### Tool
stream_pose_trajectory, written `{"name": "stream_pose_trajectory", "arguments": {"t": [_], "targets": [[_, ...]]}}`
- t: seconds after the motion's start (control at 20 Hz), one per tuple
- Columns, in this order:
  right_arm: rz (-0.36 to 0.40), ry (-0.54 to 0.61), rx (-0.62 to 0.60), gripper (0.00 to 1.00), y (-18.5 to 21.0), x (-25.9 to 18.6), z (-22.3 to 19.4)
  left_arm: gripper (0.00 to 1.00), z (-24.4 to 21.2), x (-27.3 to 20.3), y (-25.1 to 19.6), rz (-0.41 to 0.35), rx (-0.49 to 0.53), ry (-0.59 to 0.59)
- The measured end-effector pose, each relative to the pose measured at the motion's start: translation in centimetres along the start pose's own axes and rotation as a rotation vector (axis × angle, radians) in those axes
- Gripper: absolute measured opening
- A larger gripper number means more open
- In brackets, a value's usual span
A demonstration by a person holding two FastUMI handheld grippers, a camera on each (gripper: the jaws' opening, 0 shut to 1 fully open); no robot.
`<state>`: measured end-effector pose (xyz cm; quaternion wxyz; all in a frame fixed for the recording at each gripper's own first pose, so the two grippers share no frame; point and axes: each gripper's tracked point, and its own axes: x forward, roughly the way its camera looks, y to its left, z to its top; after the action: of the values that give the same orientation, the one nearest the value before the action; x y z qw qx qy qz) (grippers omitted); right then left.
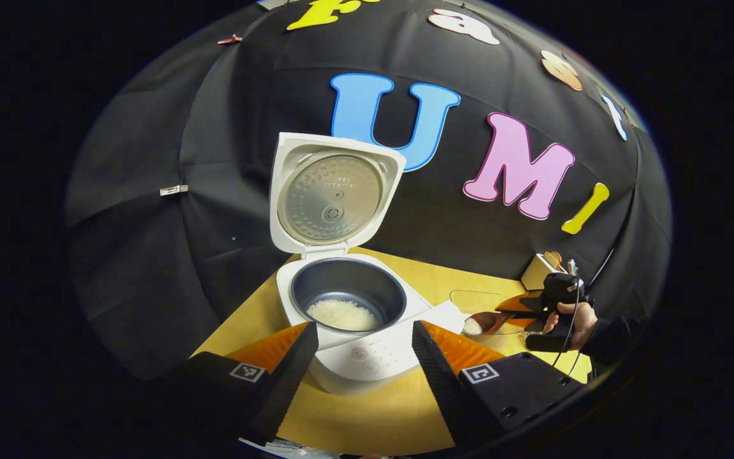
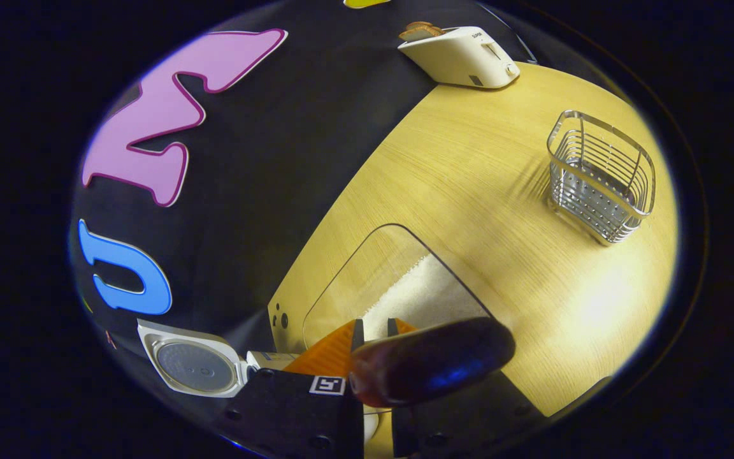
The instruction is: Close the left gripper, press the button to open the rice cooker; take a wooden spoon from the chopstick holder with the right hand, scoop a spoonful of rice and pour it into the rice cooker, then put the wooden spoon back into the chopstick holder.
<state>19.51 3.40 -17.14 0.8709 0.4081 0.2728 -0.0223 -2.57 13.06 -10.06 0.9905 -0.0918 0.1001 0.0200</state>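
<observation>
On the yellow wooden table (image 1: 367, 417) your white rice cooker (image 1: 354, 319) stands with its lid up, a small heap of rice in its dark pot. Your left gripper (image 1: 362, 357) hangs before it, fingers spread apart. Your right gripper (image 2: 374, 331) clamps the brown wooden spoon (image 1: 485, 322), rice in its bowl, above the clear rice tray (image 2: 399, 280). Farther off stands the wire chopstick holder (image 2: 601, 175).
</observation>
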Motion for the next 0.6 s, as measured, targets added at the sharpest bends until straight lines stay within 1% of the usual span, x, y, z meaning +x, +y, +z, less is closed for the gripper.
{"name": "stream_pose_trajectory", "arguments": {"t": [0.25,0.45,0.6], "targets": [[0.034,-0.007,-0.016,0.10,2.2,-1.8,0.8,0.96,0.2,-0.1,-0.5,-0.013,0.008,-0.008],[0.100,0.007,0.053,0.10,5.5,-3.0,0.8,0.96,0.5,-0.4,-0.8,-0.022,0.009,-0.019],[0.147,0.026,0.061,0.10,8.3,-4.0,0.1,0.96,0.6,-0.7,-0.5,-0.019,0.000,-0.029]]}}
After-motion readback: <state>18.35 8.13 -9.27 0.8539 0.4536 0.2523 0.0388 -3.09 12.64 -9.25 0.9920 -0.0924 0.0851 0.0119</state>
